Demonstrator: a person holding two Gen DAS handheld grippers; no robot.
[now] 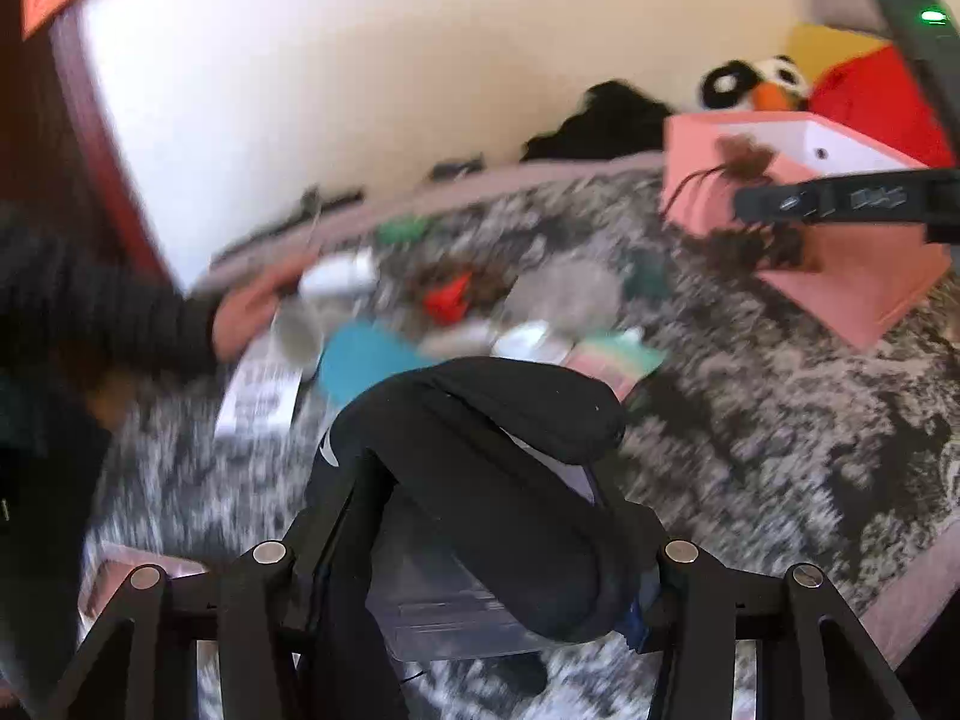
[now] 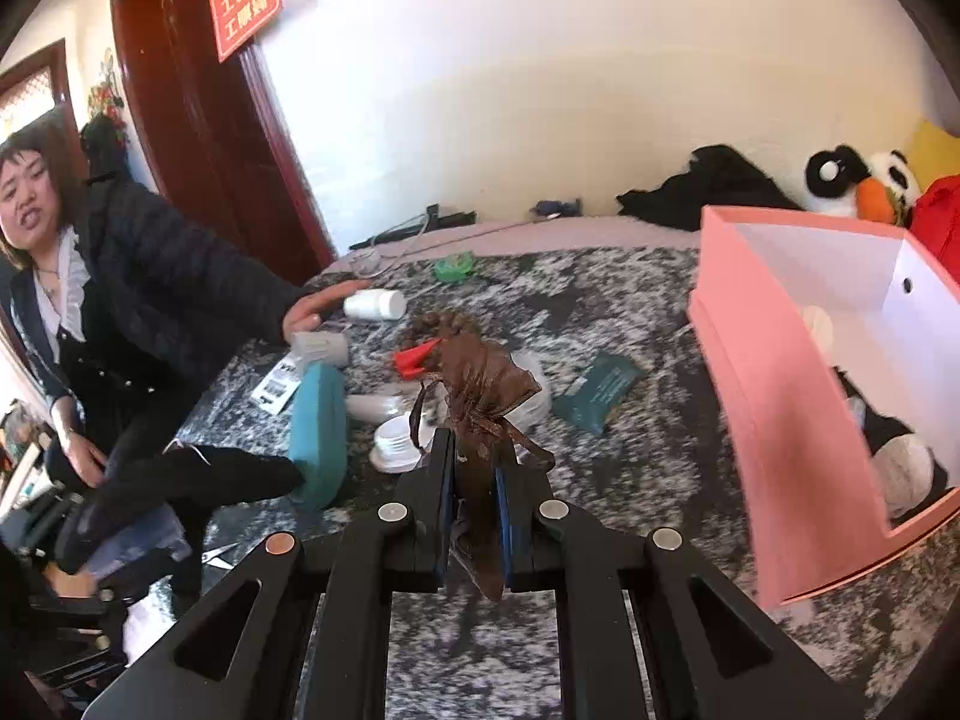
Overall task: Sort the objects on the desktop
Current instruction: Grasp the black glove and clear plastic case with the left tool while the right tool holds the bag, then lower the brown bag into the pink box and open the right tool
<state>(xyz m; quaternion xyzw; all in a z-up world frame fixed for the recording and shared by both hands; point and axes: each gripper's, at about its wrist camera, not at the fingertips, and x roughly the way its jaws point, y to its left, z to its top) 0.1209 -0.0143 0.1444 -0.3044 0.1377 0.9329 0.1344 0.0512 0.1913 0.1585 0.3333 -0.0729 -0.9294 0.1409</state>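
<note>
My left gripper [image 1: 480, 492] is shut on a black sock [image 1: 492, 450] that comes with a clear plastic wrapper [image 1: 432, 606]; the sock hides the fingertips. It hangs above the mottled grey bedspread [image 1: 780, 420], and the left wrist view is blurred. From the right wrist view the same sock [image 2: 210, 474] shows at the lower left. My right gripper [image 2: 477, 450] is shut on a brown sheer drawstring pouch [image 2: 486, 384], held upright just left of the open pink box [image 2: 780, 420]. A black-and-white soft item [image 2: 900, 456] lies inside the box.
Loose on the bedspread are a teal case [image 2: 318, 432], a white bottle [image 2: 375, 304], a red piece [image 2: 414, 360], white lids [image 2: 399, 441] and a dark green packet [image 2: 600, 390]. A person's hand [image 2: 318, 306] reaches in from the left. A penguin plush [image 2: 864, 180] sits by the wall.
</note>
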